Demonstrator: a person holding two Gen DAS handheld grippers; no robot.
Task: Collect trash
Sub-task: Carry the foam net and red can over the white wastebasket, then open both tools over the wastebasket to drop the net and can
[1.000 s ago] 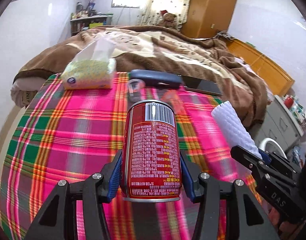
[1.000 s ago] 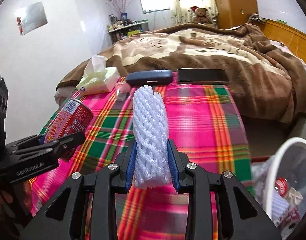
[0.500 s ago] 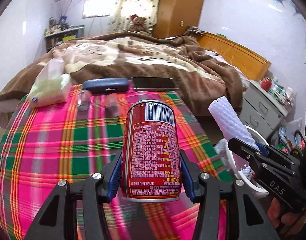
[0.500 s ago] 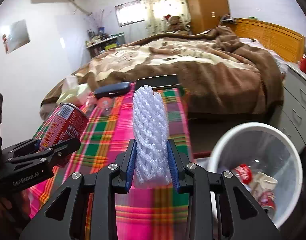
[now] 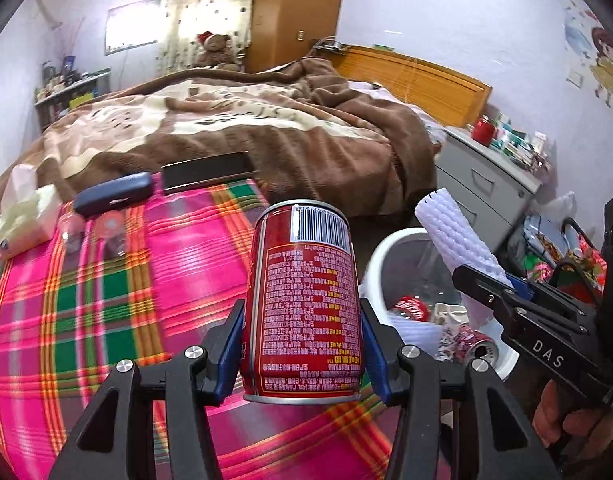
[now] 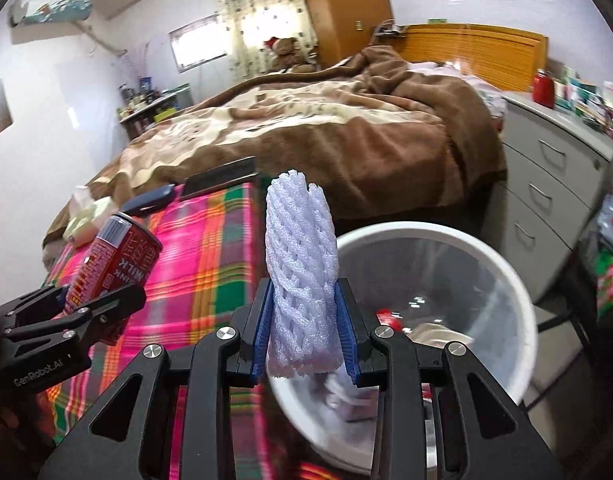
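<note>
- Two grippers, both loaded.
- Left gripper (image 5: 302,354) clamps a red can (image 5: 302,304) upright, above the plaid cloth (image 5: 106,300) near its edge.
- Right gripper (image 6: 304,338) pinches a white foam net sleeve (image 6: 300,276), held over the white bin (image 6: 518,300).
- Bin holds cans and wrappers; it stands beside the cloth, below the grey drawers (image 6: 554,184).

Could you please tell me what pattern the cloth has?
A pink, green and orange plaid cloth, clearest in the left wrist view.

I'm gripping a glossy printed metal can (image 5: 302,300) and a rough white foam net sleeve (image 6: 302,276); the plaid cloth (image 5: 106,300) is looking woven (matt), the white bin (image 6: 518,304) smooth plastic.
</note>
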